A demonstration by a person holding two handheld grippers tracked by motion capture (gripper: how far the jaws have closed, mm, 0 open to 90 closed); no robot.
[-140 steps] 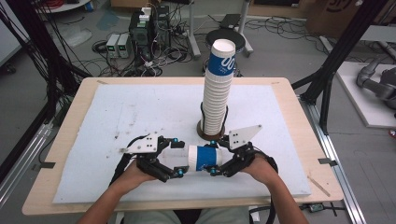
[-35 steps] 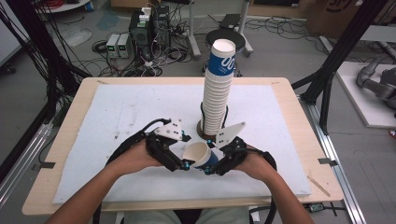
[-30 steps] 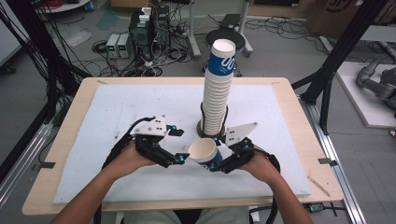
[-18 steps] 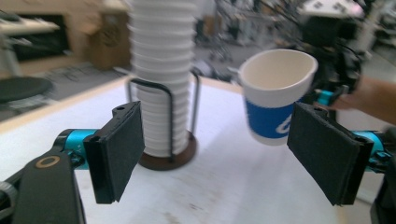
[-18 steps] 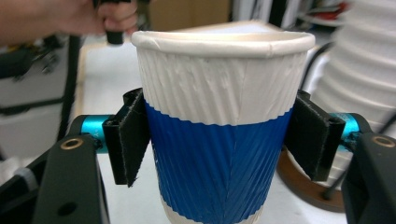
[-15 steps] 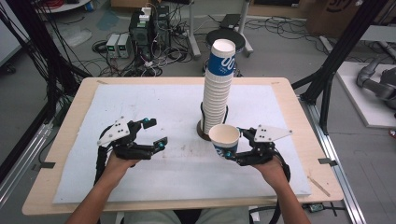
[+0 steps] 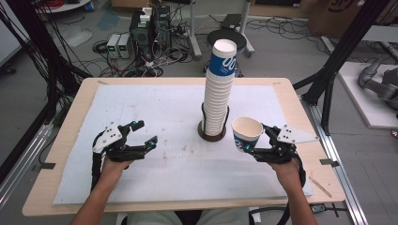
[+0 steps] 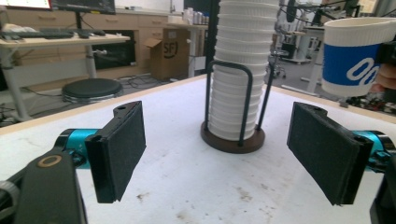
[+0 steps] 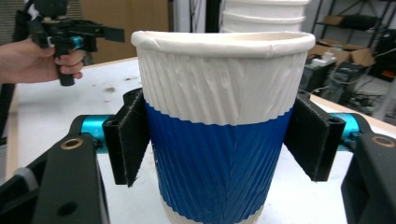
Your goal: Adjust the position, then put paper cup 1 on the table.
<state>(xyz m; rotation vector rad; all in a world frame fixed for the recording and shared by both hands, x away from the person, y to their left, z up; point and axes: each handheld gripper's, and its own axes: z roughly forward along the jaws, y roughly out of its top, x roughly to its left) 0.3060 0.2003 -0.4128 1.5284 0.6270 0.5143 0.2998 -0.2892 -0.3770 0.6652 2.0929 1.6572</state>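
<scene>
Right hand-held gripper (image 7: 255, 143) pinches one paper cup (image 7: 247, 133); left hand-held gripper (image 7: 143, 135) is spread and holds nothing.

In the high view, the paper cup is upright, mouth up, clear of the worktop (image 7: 70, 140), just right of the cup stack (image 7: 218, 89) and apart from it. In the right gripper view, both black pads press the blue ribbed band of the cup (image 9: 219, 154) from opposite sides, below the white rim. The cup stack stands in a dark round holder (image 7: 212, 133) with black wire uprights, near the middle of the white mat (image 7: 155, 103). The left hand-held gripper sits at the left part of the mat, well apart from the stack; in the left gripper view its jaws stand wide, with the holder base (image 8: 232, 138) between them farther off.
</scene>
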